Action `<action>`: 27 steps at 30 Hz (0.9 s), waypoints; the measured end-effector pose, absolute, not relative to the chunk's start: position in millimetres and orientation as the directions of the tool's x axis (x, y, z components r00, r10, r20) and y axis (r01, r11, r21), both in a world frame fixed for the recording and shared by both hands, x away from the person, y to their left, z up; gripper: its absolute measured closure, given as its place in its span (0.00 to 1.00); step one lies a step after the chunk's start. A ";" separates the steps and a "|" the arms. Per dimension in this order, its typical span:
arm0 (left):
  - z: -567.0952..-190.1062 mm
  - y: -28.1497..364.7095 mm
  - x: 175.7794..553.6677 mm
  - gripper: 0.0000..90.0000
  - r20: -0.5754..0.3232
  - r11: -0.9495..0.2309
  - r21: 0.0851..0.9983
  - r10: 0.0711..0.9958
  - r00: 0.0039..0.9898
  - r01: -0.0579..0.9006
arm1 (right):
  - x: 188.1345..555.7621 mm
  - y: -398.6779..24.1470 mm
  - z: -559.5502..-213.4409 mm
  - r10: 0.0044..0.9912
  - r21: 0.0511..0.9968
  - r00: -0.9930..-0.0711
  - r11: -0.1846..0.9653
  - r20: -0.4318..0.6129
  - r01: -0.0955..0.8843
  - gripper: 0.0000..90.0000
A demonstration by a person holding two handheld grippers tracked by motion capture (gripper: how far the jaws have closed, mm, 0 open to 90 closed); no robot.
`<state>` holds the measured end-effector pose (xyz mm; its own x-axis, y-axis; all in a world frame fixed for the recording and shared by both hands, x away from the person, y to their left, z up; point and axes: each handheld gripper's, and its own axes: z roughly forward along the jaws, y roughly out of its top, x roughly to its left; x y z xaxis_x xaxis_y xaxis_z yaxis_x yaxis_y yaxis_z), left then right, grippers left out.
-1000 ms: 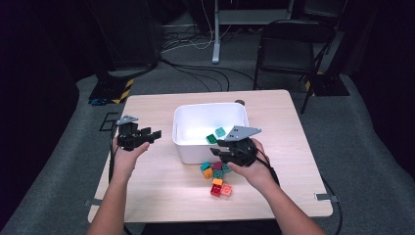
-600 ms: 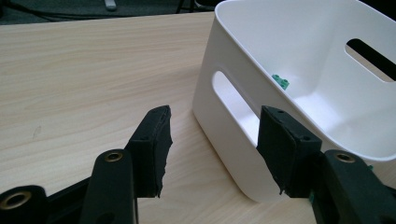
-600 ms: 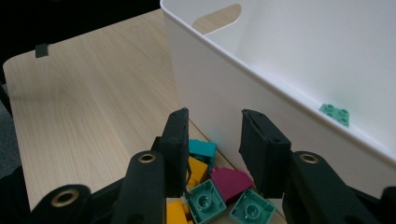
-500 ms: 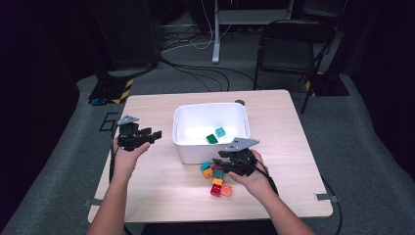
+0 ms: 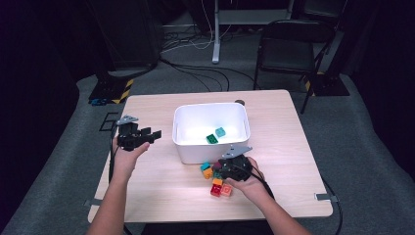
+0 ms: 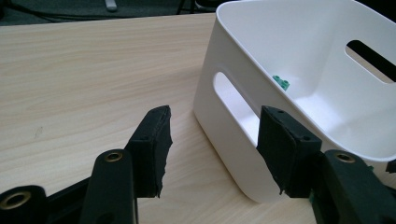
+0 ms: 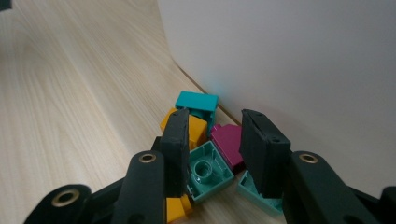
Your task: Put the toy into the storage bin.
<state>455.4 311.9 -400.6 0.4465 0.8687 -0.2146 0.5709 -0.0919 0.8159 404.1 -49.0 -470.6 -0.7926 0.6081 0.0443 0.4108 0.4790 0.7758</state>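
The work in hand looks like moving loose blocks into the white bin (image 5: 210, 128), and the bin serves as the landmark. The right gripper (image 7: 212, 149) is low over a cluster of blocks lying on the table (image 5: 161, 196) against the bin's near wall, at its right half. Its jaws stand partly apart, holding nothing, and straddle a green block (image 7: 208, 172) lying hollow side up directly ahead and below the tips; a magenta block (image 7: 229, 142) sits just behind it toward the bin, with orange (image 7: 194, 128) and teal (image 7: 197, 101) ones beyond. By my judgement the pick turns on that green block lying square between the pads, so closing should catch it. The left gripper (image 6: 212, 149), wide and empty, hovers by the bin's left wall, well apart from the cluster, so the right hand is clearly nearer. Two blocks (image 5: 216, 135) already lie inside the bin.
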 end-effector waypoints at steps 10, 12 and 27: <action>-400.5 312.4 455.6 0.49 -0.216 -0.091 0.815 0.868 0.447 0.573 | 411.0 -48.5 -483.0 0.623 0.760 -0.781 0.482 0.054 0.436 0.68; -400.5 312.3 455.6 0.49 -0.216 -0.091 0.814 0.868 0.446 0.573 | 411.4 -48.5 -484.8 0.626 0.754 -0.778 0.481 0.063 0.448 0.68; -400.3 313.9 455.6 0.49 -0.216 -0.089 0.817 0.869 0.445 0.570 | 403.2 -34.5 -493.5 0.593 0.734 -0.802 0.517 0.064 0.440 0.70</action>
<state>455.6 313.9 -400.3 0.4454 0.8689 -0.2162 0.5702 -0.0891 0.8166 403.2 -34.5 -493.5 -0.8024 0.5934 0.0636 0.4405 0.5170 0.7340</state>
